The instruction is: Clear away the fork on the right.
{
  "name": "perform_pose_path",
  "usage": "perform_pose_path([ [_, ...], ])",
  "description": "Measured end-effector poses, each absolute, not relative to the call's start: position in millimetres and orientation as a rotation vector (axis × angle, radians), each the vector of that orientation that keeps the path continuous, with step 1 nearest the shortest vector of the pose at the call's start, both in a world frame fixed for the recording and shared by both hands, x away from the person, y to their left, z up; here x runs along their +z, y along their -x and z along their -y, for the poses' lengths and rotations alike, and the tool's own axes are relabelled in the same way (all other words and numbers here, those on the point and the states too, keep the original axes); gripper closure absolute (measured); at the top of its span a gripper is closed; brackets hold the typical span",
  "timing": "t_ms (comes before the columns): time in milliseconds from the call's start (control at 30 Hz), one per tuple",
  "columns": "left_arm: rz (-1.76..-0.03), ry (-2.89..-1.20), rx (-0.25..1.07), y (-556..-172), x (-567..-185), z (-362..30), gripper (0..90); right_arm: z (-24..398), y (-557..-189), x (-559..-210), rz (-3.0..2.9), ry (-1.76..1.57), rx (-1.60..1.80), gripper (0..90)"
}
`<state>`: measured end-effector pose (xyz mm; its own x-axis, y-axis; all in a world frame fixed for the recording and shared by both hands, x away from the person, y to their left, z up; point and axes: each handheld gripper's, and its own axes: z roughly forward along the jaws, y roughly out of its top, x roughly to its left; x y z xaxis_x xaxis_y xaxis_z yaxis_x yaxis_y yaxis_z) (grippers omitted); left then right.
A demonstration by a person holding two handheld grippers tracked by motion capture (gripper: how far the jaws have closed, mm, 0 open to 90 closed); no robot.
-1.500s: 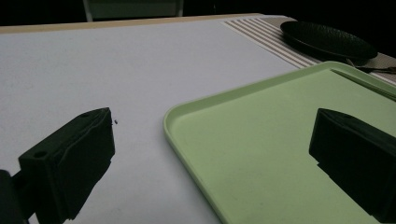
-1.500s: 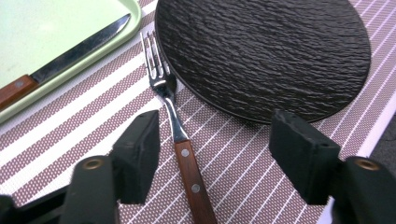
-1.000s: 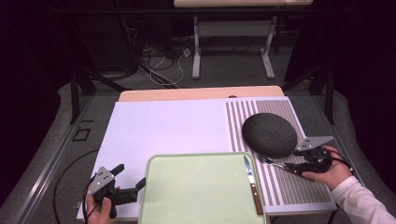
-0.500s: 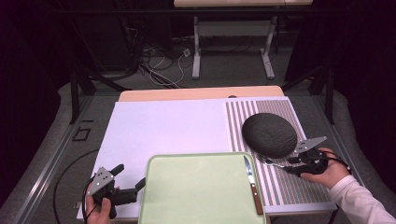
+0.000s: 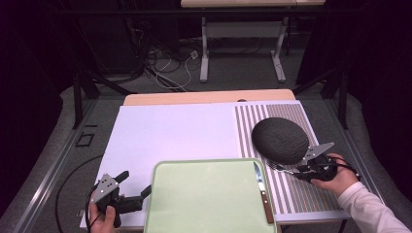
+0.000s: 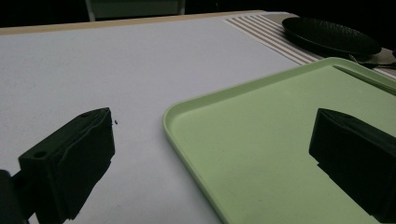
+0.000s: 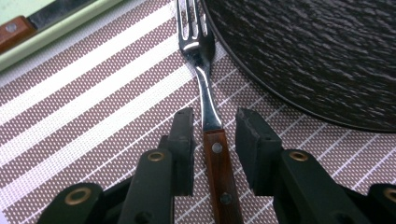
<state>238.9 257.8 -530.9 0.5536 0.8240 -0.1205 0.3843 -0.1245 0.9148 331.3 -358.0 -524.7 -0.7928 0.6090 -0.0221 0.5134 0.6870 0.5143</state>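
Black two-jaw left gripper (image 5: 130, 196) sits at the near left corner of the white table sheet (image 5: 170, 133), jaws wide apart with nothing between them, one either side of the rim of the pale green plastic tray (image 5: 204, 199); a wooden-handled table knife (image 5: 263, 191) lies along the tray's right edge; further right, on the brown-and-white striped placemat (image 5: 291, 189), the wood-handled steel fork (image 7: 210, 126) lies just beside the round black textured plate (image 5: 281, 140), tines toward the tray; right gripper (image 7: 214, 140) straddles the fork's handle, jaws just been closing, a narrow gap left on each side (pads not yet pressing). Step in hand, by my reading: grasping the fork. Next move calls for closing fully on the handle, then a level lift clear of the plate's rim.
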Motion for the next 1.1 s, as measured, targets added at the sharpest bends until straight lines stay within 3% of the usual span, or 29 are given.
perform_pose_path([
  [1100, -1.016, -1.732, 0.519, -239, -532, -258, 0.4, 358, -337, -532, -2.766, -0.901, 0.653, 76.5],
])
